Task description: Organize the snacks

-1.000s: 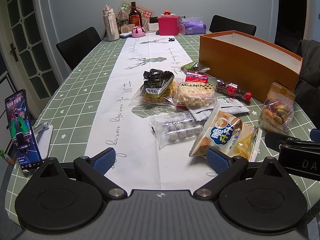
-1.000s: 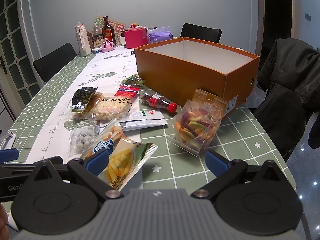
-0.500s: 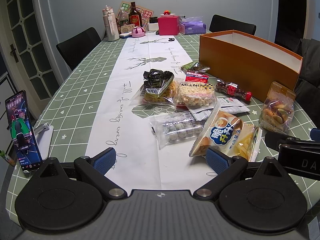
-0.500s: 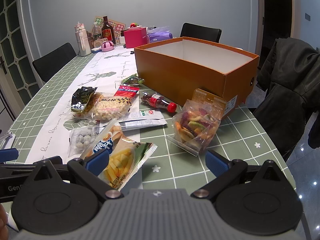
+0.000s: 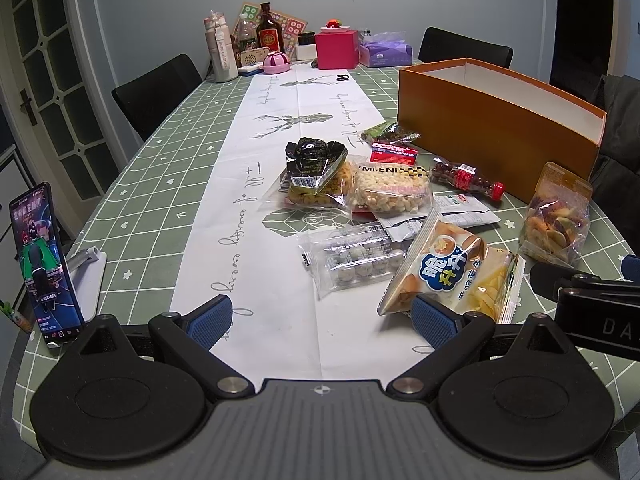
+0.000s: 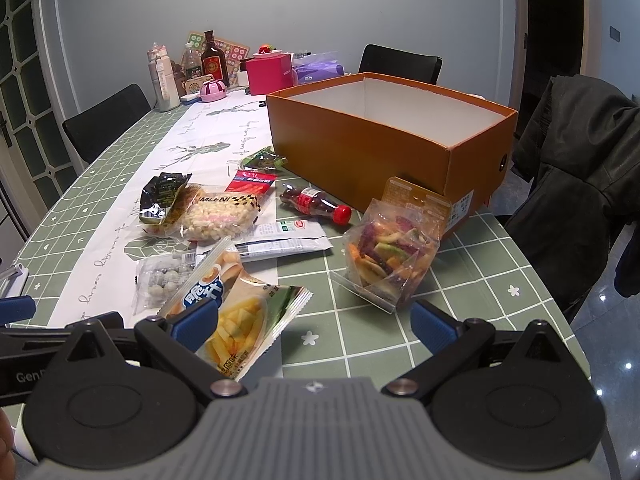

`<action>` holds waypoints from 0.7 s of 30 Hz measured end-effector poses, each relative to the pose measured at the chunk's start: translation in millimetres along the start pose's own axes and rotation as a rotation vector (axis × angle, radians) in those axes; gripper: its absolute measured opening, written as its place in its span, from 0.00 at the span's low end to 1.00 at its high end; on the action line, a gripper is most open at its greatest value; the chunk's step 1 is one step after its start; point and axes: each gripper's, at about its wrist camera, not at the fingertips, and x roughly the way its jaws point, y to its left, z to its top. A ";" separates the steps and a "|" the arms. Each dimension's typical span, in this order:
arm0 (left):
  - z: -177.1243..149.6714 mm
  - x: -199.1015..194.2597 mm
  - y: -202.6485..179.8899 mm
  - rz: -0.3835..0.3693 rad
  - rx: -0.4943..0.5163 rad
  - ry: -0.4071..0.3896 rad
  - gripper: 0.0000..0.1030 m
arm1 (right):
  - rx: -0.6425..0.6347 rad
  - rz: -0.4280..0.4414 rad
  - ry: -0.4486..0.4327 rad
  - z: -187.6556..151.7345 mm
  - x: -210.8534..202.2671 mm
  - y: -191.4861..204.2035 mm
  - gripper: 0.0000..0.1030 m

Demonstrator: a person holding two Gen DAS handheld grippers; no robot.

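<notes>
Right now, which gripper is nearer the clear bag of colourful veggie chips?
Right. The right gripper sits open just short of the veggie chips bag; the left gripper is open farther off, with the bag well to its right.

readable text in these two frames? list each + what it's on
"MLENI": puffed-snack bag.
"DA", cut off: right gripper's body.
"Gen", cut off: left gripper's body.
Chinese print on chips bag, red packet, phone: too blurred.
White bottle's tag: too small.
</notes>
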 end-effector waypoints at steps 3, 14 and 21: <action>-0.3 -0.9 0.6 0.000 0.001 -0.001 1.00 | 0.004 -0.003 0.003 1.7 2.1 -2.9 0.97; -6.4 1.9 1.9 -0.011 -0.012 0.005 1.00 | 0.003 -0.005 0.006 2.6 3.6 -4.7 0.97; -3.3 7.2 -3.7 -0.029 -0.002 0.011 1.00 | 0.003 -0.004 -0.001 3.2 6.2 -9.3 0.97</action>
